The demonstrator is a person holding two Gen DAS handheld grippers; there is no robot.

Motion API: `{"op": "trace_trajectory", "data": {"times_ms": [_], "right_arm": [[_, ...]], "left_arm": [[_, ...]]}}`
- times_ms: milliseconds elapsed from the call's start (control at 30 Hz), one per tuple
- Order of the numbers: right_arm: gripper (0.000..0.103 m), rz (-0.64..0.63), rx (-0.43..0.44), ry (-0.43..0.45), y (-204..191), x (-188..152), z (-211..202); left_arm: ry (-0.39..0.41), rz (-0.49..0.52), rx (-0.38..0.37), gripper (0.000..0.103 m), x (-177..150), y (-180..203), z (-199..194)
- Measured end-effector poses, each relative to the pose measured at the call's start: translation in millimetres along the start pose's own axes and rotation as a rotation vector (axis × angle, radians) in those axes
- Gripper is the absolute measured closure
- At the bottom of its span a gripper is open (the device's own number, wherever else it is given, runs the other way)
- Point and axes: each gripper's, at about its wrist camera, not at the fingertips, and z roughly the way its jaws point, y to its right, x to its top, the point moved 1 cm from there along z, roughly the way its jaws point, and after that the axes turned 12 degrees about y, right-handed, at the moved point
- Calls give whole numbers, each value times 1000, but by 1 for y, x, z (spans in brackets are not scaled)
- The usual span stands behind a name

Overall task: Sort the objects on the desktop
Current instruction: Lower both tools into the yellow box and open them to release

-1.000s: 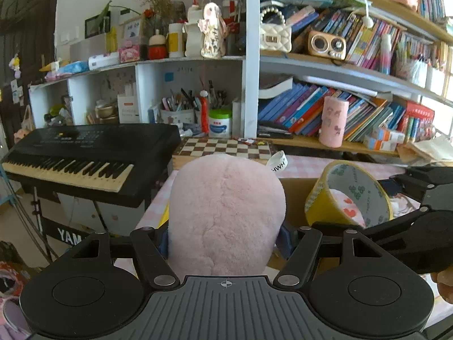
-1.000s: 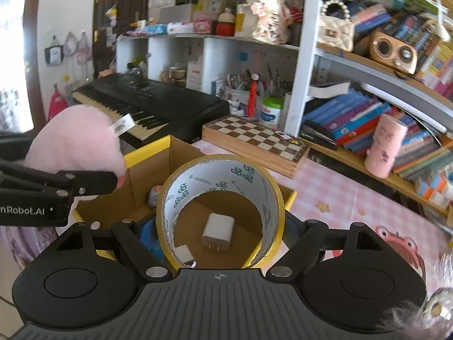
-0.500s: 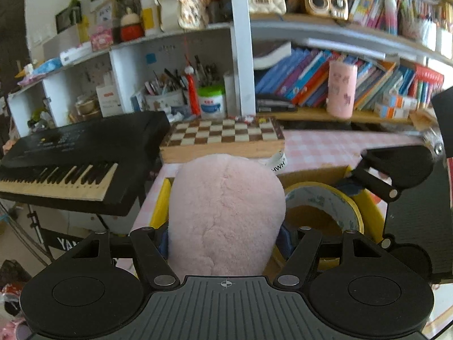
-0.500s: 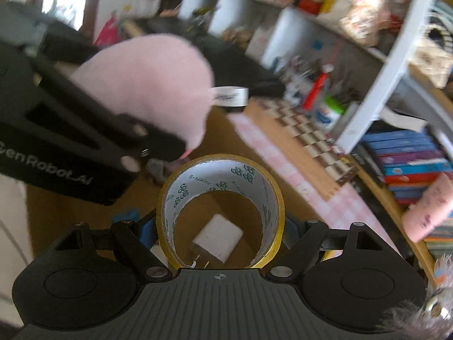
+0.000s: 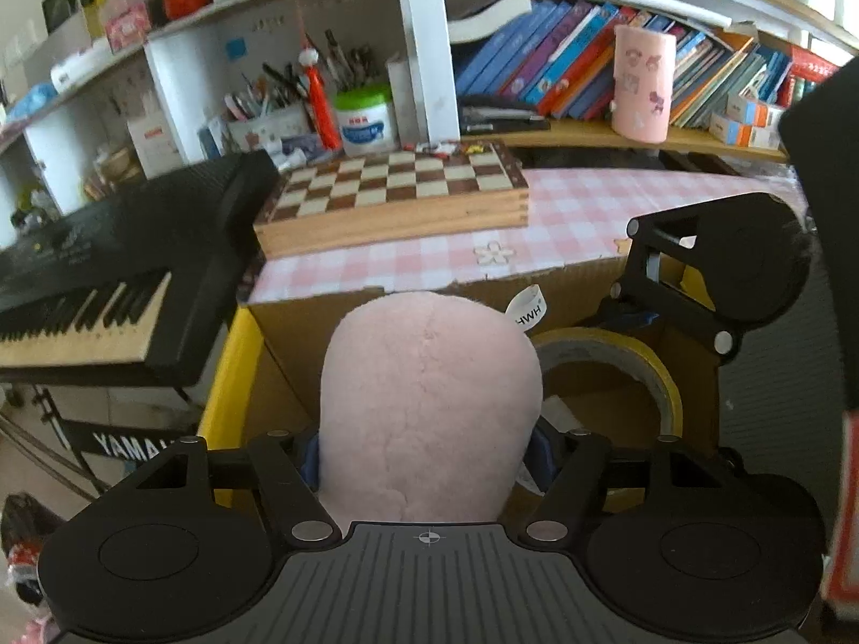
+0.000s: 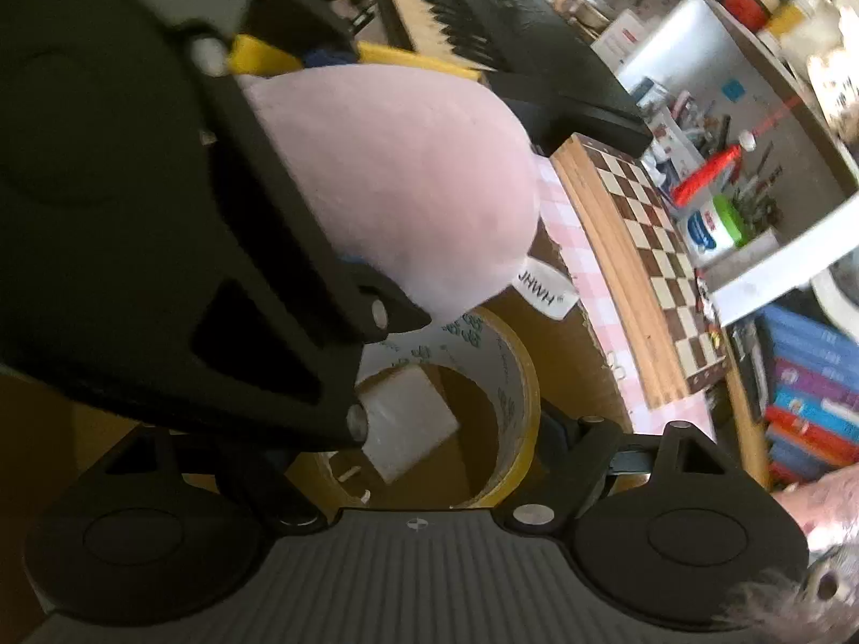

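**Technician A:** Report the load in the left gripper [image 5: 427, 445].

**Technician B:** A pink plush toy [image 5: 429, 408], rounded, short-pile fleece with a centre seam. The jaws are clamped on its lower sides. A white fabric tag [image 5: 529, 307] reading "HWH" projects from its upper right. The toy sits over the open cardboard box [image 5: 300, 322], near the box's far wall.

**Technician A:** And the right gripper [image 6: 424, 445]?

**Technician B:** It pinches a roll of yellow adhesive tape [image 6: 515, 375], a wide ring with a pale printed inner liner. The roll is inside the box, close beside the toy, with its bore facing the wrist camera. Through the bore a white block-shaped charger plug [image 6: 408, 424] with two metal prongs lies on the box floor.

**Technician A:** Pose?

**Technician B:** Both grippers pitch steeply downward into the box. The right one is rolled, so its view of the shelves is tilted.

**Technician A:** Surroundings and legible text?

**Technician B:** The box has brown corrugated walls and a yellow outer edge. Beyond its far wall, on the pink checked tablecloth [image 5: 563, 214], lies a wooden chessboard [image 5: 397, 193]. Left of the table edge stands a black keyboard [image 5: 107, 290] marked "YAMAH".
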Motion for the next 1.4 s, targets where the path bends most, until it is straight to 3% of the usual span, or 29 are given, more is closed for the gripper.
{"op": "trace_trajectory", "data": {"times_ms": [367, 567, 667, 767, 967, 1400], "right_arm": [[22, -38, 42, -21, -6, -4, 5], [19, -8, 29, -5, -5, -4, 1], [12, 19, 11, 10, -3, -5, -1], [7, 37, -33, 34, -2, -3, -5], [6, 120, -148, 85, 4, -2, -28], [6, 392, -341, 194, 7, -5, -100]], "left_arm": [[-53, -26, -27, 29, -2, -4, 8], [22, -14, -7, 12, 0, -2, -2], [50, -8, 17, 10, 1, -2, -8], [102, 10, 50, 9, 4, -2, -20], [226, 10, 75, 6, 9, -3, -51], [348, -45, 62, 3, 5, 1, -110]]}}
